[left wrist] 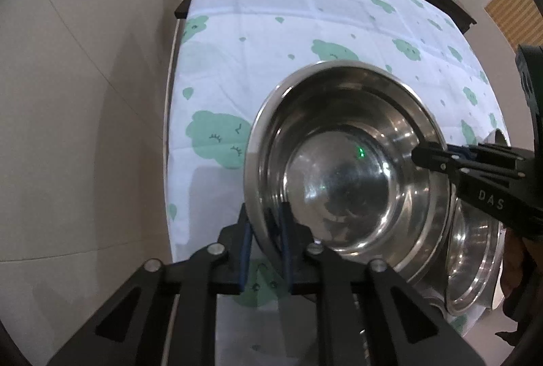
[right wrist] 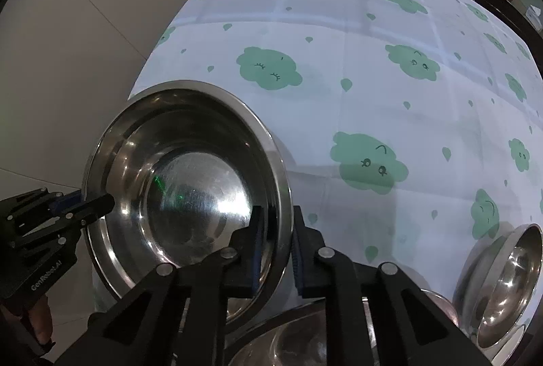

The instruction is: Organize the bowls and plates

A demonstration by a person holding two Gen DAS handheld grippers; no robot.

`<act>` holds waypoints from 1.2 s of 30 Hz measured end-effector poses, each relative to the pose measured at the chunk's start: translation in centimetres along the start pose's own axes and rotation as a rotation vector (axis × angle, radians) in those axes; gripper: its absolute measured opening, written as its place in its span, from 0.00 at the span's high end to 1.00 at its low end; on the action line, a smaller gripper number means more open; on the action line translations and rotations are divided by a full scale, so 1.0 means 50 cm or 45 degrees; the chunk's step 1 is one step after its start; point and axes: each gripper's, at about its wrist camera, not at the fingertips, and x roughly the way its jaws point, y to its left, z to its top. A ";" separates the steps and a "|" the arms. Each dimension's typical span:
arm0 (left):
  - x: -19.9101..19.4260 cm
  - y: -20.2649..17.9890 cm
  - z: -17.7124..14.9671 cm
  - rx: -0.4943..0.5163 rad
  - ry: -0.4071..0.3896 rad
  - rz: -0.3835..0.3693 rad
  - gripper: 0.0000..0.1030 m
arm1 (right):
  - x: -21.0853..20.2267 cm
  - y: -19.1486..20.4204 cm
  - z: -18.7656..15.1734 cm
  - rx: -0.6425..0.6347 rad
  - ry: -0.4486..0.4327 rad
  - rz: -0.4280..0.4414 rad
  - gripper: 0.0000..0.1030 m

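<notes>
Bowl [left wrist: 342, 169] sitting centre frame, tilting over tablecloth [left wrist: 271, 37]. You are clamping its rim with left gripper [left wrist: 266, 247] and right gripper [right wrist: 276, 250]. Risk: slick steel slipping, dropping onto bowls [right wrist: 505, 284] lower right.

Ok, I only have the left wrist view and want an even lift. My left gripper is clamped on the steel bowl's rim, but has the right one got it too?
Observer: Yes. The right gripper has one finger inside the steel bowl and one outside, with its pads shut on the rim.
Operator: Is anything further to its right in the way?
Observer: A smaller steel bowl sits on the cloud-print tablecloth further right, apart from the steel bowl.
</notes>
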 end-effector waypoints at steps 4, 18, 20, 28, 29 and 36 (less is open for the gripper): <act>-0.001 0.000 0.002 0.003 0.013 0.012 0.88 | -0.002 0.001 -0.003 0.013 0.013 0.006 0.86; -0.048 0.019 0.019 -0.018 -0.027 0.006 0.89 | -0.046 0.023 0.022 0.019 0.010 -0.019 0.86; -0.058 0.020 0.023 -0.024 -0.036 0.011 0.89 | -0.061 0.027 0.022 0.015 0.003 -0.021 0.86; -0.109 0.016 0.014 -0.033 -0.084 0.043 0.89 | -0.109 0.046 0.017 -0.004 -0.035 -0.019 0.86; -0.117 0.016 0.010 -0.037 -0.090 0.051 0.89 | -0.114 0.050 0.016 -0.010 -0.038 -0.017 0.86; -0.160 0.017 -0.016 -0.061 -0.129 0.080 0.89 | -0.150 0.069 -0.003 -0.048 -0.072 0.005 0.86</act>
